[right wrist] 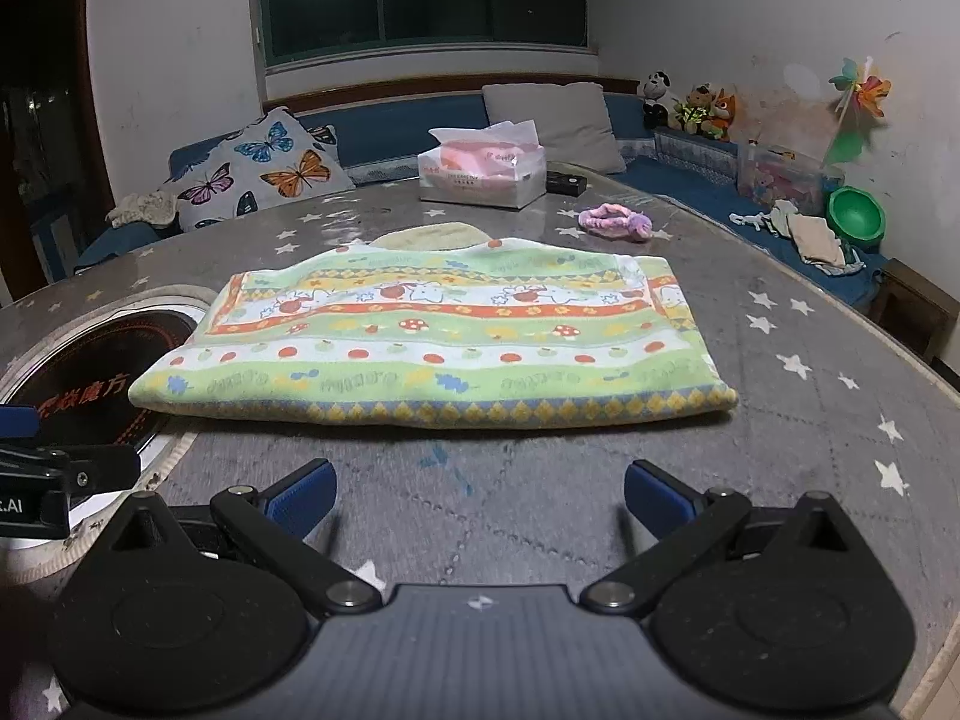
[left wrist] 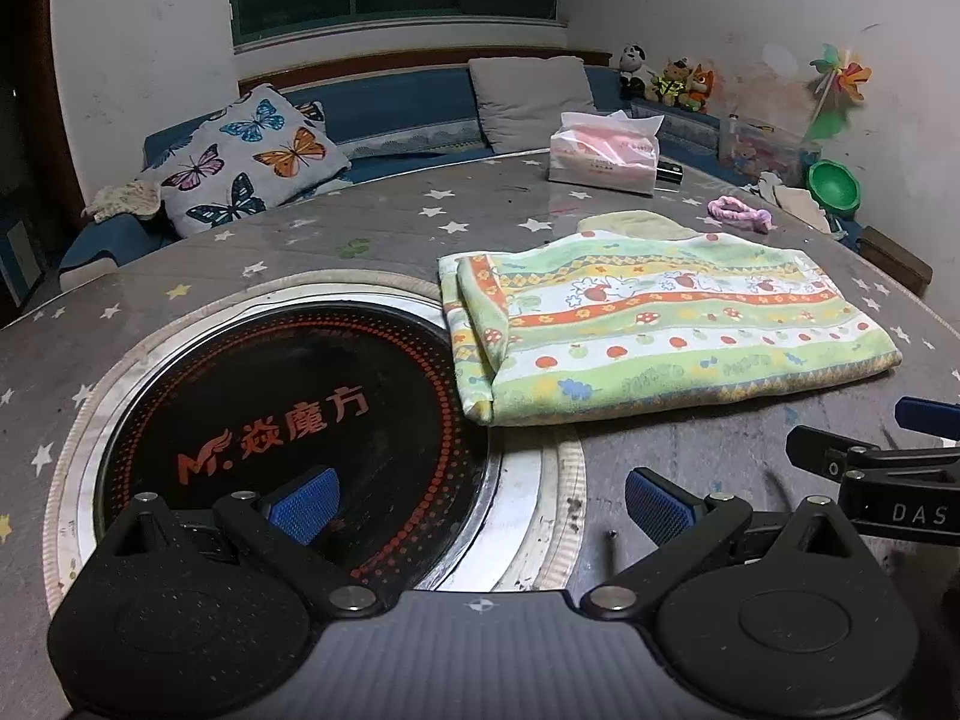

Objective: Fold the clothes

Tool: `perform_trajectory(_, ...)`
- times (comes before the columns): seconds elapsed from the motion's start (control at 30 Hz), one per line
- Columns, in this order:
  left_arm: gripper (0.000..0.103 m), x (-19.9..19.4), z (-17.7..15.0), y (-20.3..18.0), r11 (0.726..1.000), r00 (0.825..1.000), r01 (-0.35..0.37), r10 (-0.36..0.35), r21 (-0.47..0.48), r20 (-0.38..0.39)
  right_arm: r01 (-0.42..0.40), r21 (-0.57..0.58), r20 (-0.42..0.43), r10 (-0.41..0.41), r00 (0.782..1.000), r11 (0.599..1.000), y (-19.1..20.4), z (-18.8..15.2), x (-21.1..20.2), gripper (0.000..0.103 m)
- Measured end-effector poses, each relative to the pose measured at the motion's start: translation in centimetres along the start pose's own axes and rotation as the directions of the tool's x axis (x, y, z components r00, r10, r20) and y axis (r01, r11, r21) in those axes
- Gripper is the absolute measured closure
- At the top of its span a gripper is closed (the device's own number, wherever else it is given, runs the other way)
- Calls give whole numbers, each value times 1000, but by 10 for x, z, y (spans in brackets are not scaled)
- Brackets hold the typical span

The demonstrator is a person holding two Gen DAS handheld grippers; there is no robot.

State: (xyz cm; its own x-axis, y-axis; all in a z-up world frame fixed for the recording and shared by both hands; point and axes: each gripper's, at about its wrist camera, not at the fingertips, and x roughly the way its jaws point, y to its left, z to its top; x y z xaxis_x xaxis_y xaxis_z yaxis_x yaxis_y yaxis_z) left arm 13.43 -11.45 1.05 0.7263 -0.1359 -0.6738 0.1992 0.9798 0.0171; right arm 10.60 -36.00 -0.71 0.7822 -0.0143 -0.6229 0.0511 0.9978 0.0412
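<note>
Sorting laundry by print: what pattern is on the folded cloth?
Green, white and orange stripes with bunnies, mushrooms and apples on the cloth; clearest in the right wrist view.

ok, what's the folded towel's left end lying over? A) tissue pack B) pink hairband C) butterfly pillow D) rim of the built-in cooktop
D: the towel has its left end over the cooktop rim; the tissue pack, pillow and hairband lie apart from it.

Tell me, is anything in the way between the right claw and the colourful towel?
No, nothing visible is. Only bare starry table lies between the open right claw and the folded towel. The tissue box and pink band sit beyond it.
</note>
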Motion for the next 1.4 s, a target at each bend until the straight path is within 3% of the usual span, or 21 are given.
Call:
perform_trajectory(0.53, 0, -8, -7, -6, 999, 999, -30, 30, -19, -18, -6, -7, 1, 6, 1000, 1000, -3, -6, -5, 0)
perform_trajectory(1.4, 0, -12, -7, -13, 1000, 1000, -20, 20, -16, -13, -16, -3, -3, 16, 1000, 1000, -2, -8, -7, 0)
